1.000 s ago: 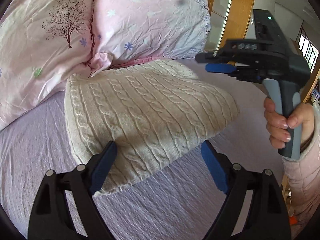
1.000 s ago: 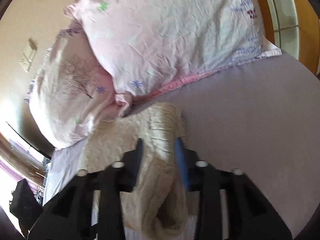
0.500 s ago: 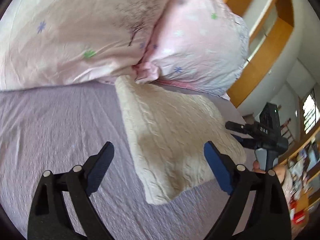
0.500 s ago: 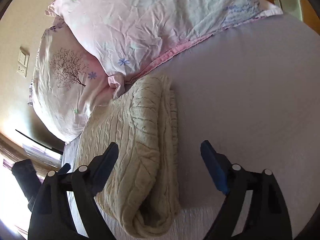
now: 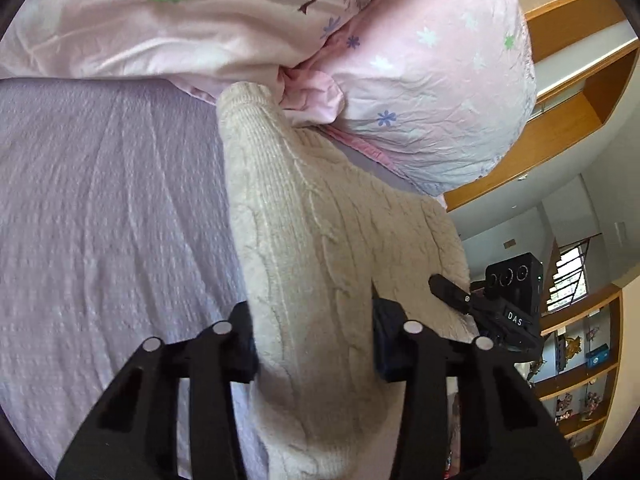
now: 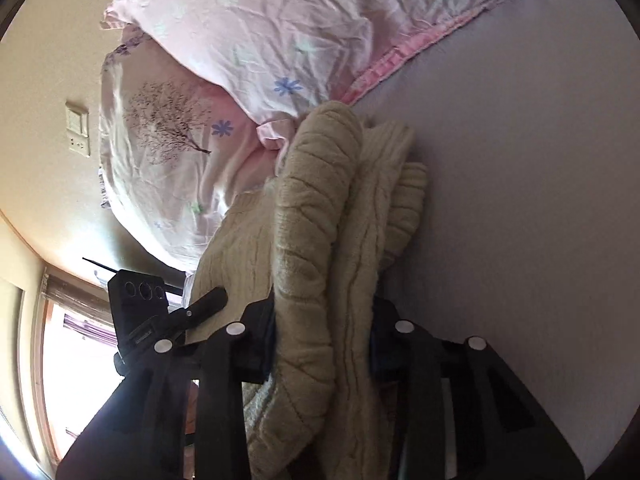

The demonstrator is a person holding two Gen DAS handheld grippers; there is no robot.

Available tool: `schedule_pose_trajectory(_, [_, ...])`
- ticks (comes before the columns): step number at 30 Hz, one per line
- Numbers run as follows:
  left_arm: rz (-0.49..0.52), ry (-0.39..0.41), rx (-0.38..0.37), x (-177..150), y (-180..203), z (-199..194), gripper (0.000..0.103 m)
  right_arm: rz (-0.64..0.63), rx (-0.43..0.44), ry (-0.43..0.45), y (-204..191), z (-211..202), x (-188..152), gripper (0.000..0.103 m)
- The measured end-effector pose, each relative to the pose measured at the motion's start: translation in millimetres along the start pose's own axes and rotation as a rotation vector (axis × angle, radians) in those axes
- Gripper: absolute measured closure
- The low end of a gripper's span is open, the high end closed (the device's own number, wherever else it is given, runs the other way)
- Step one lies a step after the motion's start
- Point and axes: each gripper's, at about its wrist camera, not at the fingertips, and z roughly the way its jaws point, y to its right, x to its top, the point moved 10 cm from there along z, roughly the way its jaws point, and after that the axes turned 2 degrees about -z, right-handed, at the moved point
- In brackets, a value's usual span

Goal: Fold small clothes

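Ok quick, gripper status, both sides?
Left gripper: closed on the cream knit sweater.
Right gripper: closed on the same sweater's folded edge.

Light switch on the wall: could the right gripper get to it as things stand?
Probably not. The right gripper is shut on the folded sweater, and the pillows lie between it and the light switch.

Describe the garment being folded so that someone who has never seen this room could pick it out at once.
On the lilac bed sheet, just below the two pink floral pillows, lies a folded cream cable-knit sweater. Both the left tongs and right tongs clamp it. It is the only thick, ribbed knit; everything around it is smooth fabric.
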Motion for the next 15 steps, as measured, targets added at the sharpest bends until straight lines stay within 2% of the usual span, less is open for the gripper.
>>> schedule_pose_trajectory(4, [0.080, 0.095, 0.072, 7, -7, -73, 0.066, -0.099, 0.057, -0.067, -54, 47, -13, 0.071])
schedule_pose_trajectory(6, [0.095, 0.136, 0.151, 9, -25, -107, 0.063, -0.114, 0.061, -0.120, -69, 83, -23, 0.071])
schedule_pose_trajectory(8, [0.102, 0.156, 0.292, 8, -54, -123, 0.056, -0.136, -0.037, -0.168, -70, 119, -33, 0.067])
schedule_pose_trajectory(9, [0.079, 0.142, 0.372, 4, -73, -125, 0.051, -0.172, -0.107, -0.165, -69, 128, -35, 0.057])
schedule_pose_trajectory(10, [0.054, 0.109, 0.433, -2, -90, -126, 0.050, -0.201, -0.140, -0.141, -73, 127, -35, 0.052])
schedule_pose_trajectory(11, [0.044, 0.104, 0.418, -6, -94, -133, 0.050, -0.237, -0.172, -0.107, -80, 118, -33, 0.049])
schedule_pose_trajectory(13, [0.062, 0.204, 0.395, -7, -84, -161, 0.049, -0.312, -0.219, 0.002, -96, 89, -24, 0.049])
schedule_pose_trajectory(14, [0.087, 0.257, 0.383, -7, -74, -175, 0.047, -0.332, -0.183, 0.047, -111, 73, -24, 0.048])
schedule_pose_trajectory(15, [0.109, 0.299, 0.340, -9, -60, -185, 0.042, -0.328, -0.112, 0.050, -125, 63, -27, 0.045])
